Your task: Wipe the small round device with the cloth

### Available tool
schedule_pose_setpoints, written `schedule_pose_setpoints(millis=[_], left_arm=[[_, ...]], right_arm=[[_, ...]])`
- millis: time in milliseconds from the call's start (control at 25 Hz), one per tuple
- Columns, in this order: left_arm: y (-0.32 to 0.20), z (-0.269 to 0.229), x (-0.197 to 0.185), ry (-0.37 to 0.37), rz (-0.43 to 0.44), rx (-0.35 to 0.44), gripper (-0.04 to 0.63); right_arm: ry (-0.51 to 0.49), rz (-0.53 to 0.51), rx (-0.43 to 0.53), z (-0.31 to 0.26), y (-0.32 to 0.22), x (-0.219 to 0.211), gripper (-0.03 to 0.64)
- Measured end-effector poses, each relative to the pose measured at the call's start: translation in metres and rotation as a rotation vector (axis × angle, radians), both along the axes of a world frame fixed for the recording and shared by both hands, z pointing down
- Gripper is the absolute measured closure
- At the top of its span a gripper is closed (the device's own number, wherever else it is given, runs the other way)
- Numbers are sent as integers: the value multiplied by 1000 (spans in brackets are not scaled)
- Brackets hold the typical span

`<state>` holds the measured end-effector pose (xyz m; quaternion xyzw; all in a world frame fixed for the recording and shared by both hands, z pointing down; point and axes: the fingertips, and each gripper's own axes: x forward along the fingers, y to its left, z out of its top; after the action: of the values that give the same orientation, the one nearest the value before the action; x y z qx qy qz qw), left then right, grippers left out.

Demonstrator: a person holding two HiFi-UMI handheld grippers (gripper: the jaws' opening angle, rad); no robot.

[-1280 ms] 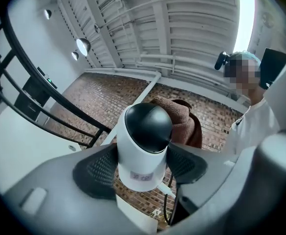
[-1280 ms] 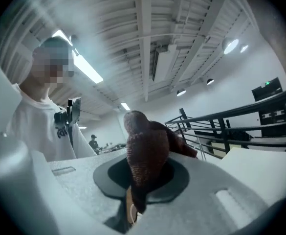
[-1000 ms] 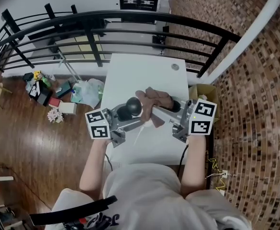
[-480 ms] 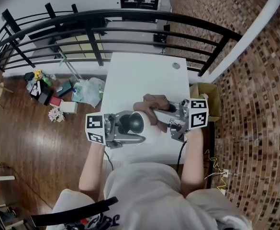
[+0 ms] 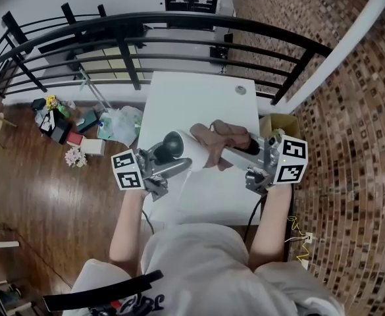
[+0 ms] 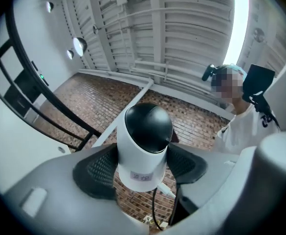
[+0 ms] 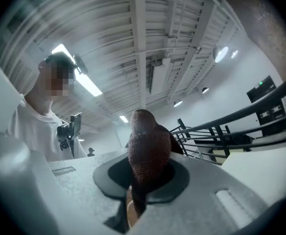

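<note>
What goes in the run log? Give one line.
left gripper: holds device | right gripper: holds cloth | both above table

A white desk [image 5: 199,97] stands beside a black railing [image 5: 179,25]; bags and clutter [image 5: 87,127] lie on the wooden floor [image 5: 34,196] nearby.

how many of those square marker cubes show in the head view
2. One marker cube rides on the left gripper, at the picture's left; the second marker cube rides on the right gripper, at the right. No others show.
</note>
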<state>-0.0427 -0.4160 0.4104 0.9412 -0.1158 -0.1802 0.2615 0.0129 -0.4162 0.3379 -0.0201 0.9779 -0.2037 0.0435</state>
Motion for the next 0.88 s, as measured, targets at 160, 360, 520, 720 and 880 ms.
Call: schedule_pose_setpoints(millis=[160, 360, 520, 720, 880], left_arm=[[-12, 2, 8, -3, -49, -37, 258], [-3, -9, 22, 9, 1, -9, 258], [21, -20, 24, 23, 109, 56, 258], [61, -39, 34, 64, 291, 182, 256], [58, -33, 33, 44, 266, 173, 256]], right_arm=[[98, -56, 68, 2, 20, -21, 588], [169, 5, 58, 18, 8, -24, 588], [178, 97, 10, 26, -16, -7, 588], [137, -3, -120, 56, -10, -22, 589], [105, -11, -159, 60, -11, -24, 589]])
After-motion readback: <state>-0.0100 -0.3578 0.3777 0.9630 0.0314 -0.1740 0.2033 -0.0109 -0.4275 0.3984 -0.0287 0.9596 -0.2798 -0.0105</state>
